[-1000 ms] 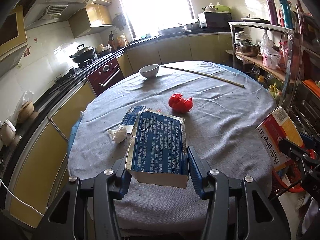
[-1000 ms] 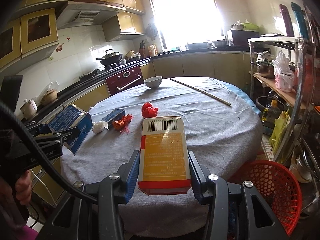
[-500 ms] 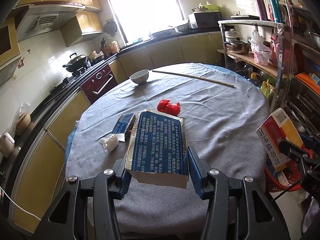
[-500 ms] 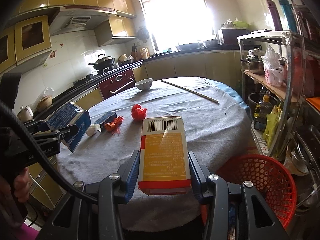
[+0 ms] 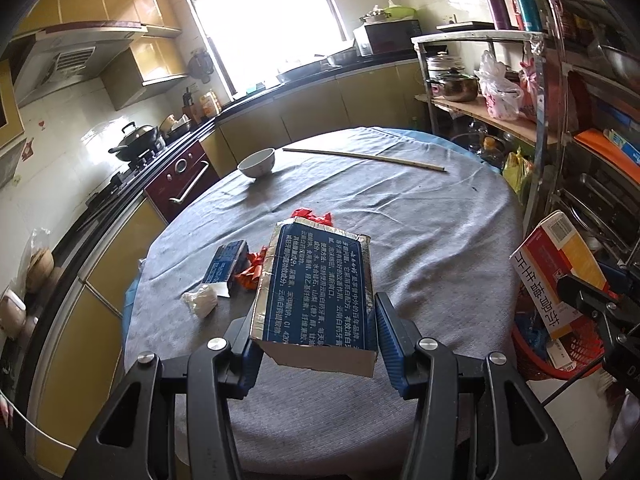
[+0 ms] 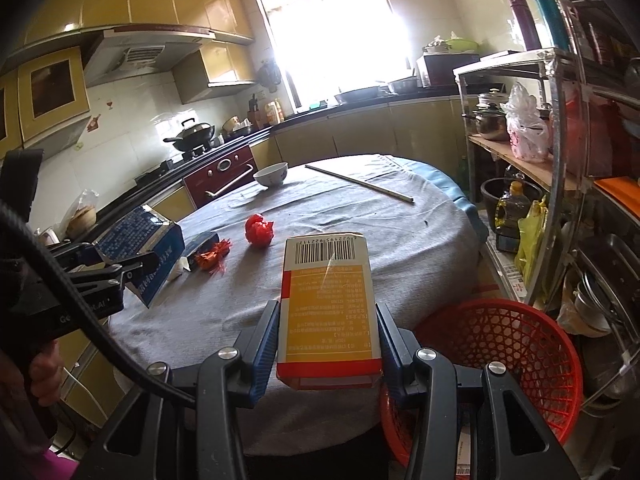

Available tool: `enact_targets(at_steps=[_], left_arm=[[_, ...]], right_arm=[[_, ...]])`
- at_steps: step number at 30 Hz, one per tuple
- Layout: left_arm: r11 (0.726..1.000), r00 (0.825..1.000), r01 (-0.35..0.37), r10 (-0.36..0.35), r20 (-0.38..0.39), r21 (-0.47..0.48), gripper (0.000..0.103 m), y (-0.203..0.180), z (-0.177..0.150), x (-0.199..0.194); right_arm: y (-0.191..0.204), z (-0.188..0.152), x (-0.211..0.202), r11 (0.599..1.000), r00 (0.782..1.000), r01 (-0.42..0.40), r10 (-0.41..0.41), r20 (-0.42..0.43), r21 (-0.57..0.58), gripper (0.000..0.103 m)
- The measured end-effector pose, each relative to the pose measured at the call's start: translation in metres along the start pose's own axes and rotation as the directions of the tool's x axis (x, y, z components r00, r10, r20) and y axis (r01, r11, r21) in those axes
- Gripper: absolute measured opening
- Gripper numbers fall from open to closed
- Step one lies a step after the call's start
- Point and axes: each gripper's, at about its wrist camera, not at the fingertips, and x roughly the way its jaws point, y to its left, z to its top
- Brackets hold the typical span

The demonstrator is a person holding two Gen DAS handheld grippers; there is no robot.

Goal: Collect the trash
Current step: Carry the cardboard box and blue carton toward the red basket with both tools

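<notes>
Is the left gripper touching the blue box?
Touching. In the left wrist view the left gripper's fingers press the blue box on both sides, holding it above the table.

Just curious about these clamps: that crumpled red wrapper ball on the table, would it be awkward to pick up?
Probably easy to lift: the red wrapper ball looks like thin crinkled film, so likely very light. It would likely squash between the pads rather than resist. Being lumpy, not smooth, it may nudge along the grey tablecloth more than roll.

My two grippers, left [image 5: 316, 332] and right [image 6: 327, 340], match: black angular frames with triangular cut-outs and silver screws at the joints. My jaws are lined with ribbed blue pads [image 5: 387, 338]. A thick black cable [image 6: 76, 304] curves across the left one, which has pale lettering on its black body.
</notes>
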Motion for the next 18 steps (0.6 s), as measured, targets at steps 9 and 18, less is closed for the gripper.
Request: enact_targets(at_steps=[9,18], left_arm=[[0.999,1.000,0.012,-0.013,0.003,0.051,0.053,-0.020,0.008,0.001],[0.994,0.999,0.030,-0.031,0.007,0.105,0.053,-0.041,0.015,0.002]], right_arm=[[-0.017,-0.002,-0.007,0.999,1.000,0.019,-0.019,0.005,0.038,0.049],[-0.036,-0.008,-0.015,0.996,0.999,0.049,-0.049,0.001,0.078,0.049]])
